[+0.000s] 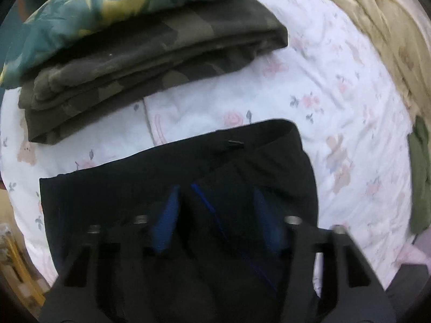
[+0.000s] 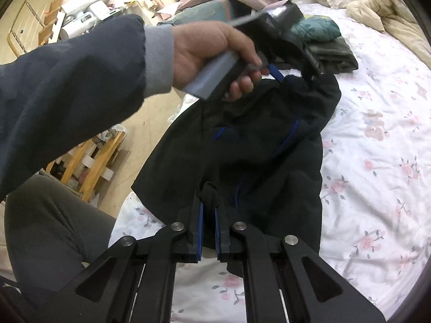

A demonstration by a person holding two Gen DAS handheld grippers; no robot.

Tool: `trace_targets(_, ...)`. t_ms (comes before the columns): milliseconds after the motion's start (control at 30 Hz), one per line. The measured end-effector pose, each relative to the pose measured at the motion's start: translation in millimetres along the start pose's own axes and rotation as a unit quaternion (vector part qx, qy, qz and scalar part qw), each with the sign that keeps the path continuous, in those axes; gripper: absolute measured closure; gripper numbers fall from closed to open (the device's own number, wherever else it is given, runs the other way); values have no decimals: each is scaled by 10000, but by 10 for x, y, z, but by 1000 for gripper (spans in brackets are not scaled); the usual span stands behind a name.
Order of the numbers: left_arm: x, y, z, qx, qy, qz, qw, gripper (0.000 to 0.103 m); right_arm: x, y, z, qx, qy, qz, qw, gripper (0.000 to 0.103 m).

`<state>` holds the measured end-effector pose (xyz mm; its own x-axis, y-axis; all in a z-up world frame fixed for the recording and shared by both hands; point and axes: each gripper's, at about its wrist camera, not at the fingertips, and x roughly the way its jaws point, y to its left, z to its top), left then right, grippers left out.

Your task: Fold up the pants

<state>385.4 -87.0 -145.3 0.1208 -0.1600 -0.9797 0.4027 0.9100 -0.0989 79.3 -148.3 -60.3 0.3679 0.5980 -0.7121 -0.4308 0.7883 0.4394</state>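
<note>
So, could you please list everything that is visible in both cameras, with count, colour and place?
black pants: one, black with blue piping, on the bed, partly off its edge
camouflage garment: one, dark green, folded, beyond the pants
pillow: one, teal with yellow, on the camouflage garment
bed sheet: one, white with pink flowers, under everything
quilt: one, beige, crumpled at the far side
green cloth: one, at the sheet's right edge
wooden rack: one, yellow, on the floor beside the bed
left tool: one, black with blue pads, open over the pants
right tool: one, shut on a fold of the pants
left hand: one, holding the left tool's grip
</note>
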Motion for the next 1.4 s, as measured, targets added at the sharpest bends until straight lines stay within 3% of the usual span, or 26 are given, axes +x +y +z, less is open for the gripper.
trace_targets(33, -22, -6, -5, 32, -47, 61, 10000, 78, -12, 1, -1, 3, -18, 17, 10000, 97)
trace_targets(67, -55, 3, -8, 57, -77, 92, 9999, 88, -12, 6, -1, -1, -23, 46, 10000, 97)
trace_targets(133, -148, 29, -18, 101, -187, -36, 9998, 94, -1, 22, 12, -82, -27, 57, 9999, 97)
trace_targets(367, -698, 139, -81, 208, -603, 9, 9980, 95, -45, 231, 105, -354, -58, 122, 9993, 97)
trace_targets(500, -953, 333, -105, 349, -680, 432, 9961, 95, 30, 484, 257, -554, -29, 367, 9978, 97)
trace_targets(600, -1069, 739, -158, 274, -639, 756, 9947, 95, 186, 761, 382, -855, 24, 560, 9948, 97)
trace_targets(767, -730, 1244, -179, 263, -285, 1372, 9898, 95, 694, 1106, 495, -1169, 368, 770, 9895, 97)
trace_targets(867, -464, 1398, -181, 144, -106, 1392, 9901, 95, 954, 1174, 477, -1264, 584, 757, 9874, 97)
trace_targets(967, -279, 1461, -178, 166, -173, 1380, 9901, 95, 1100, 1160, 449, -1212, 765, 721, 9871, 97)
trace_targets(1100, -242, 1561, -188, -53, -315, 1251, 9916, 87, 1199, 1162, 440, -1156, 881, 738, 9866, 97)
trace_targets(1167, -319, 1642, -232, -270, -365, 1084, 9931, 57, 1253, 1168, 446, -1115, 965, 783, 9860, 97)
trace_targets(1200, -391, 1699, -281, -389, -400, 944, 9940, 33, 1288, 1202, 460, -1130, 969, 782, 9858, 97)
trace_targets(1233, -529, 1756, -375, -455, -528, 761, 9947, 27, 1303, 1229, 462, -1174, 952, 771, 9855, 96)
trace_targets(1333, -878, 1856, -710, -209, -781, 584, 9950, 27, 1309, 1290, 412, -1251, 943, 785, 9845, 96)
trace_targets(1400, -1058, 1966, -929, -150, -876, 696, 9936, 27, 1335, 1297, 404, -1199, 959, 846, 9845, 95)
